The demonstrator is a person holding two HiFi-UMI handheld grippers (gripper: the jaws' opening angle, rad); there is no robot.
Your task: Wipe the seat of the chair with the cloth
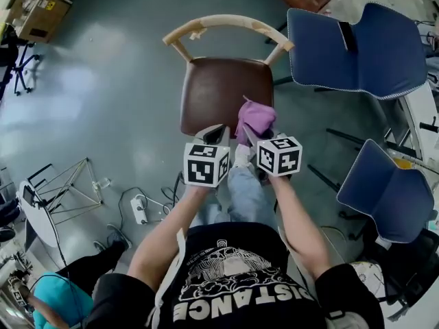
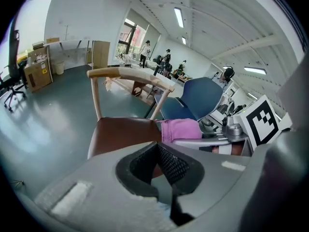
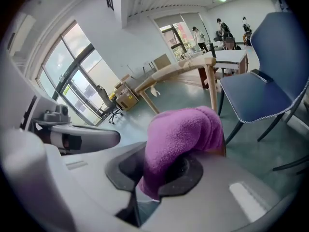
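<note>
The right gripper point(image 1: 248, 134) grips the purple cloth point(image 1: 255, 116) over the near right corner of the chair seat point(image 1: 218, 88), seemingly poised to wipe. The left gripper point(image 1: 212, 134), closed and empty, hovers alongside, clear of the cloth.

Three chairs are standing together on the grey floor: one wooden chair point(image 1: 226, 91) with a brown seat, one farther blue chair point(image 1: 357, 46) and one nearer blue chair point(image 1: 387, 190). One person is holding two tools, the left gripper point(image 1: 212, 134) and the right gripper point(image 1: 248, 133), each carrying one marker cube, the left cube point(image 1: 206, 163) and the right cube point(image 1: 279, 155), with one purple cloth point(image 1: 256, 115) showing. One black office chair point(image 1: 15, 64) and one white power strip point(image 1: 139, 209) are sitting off to the left.
</note>
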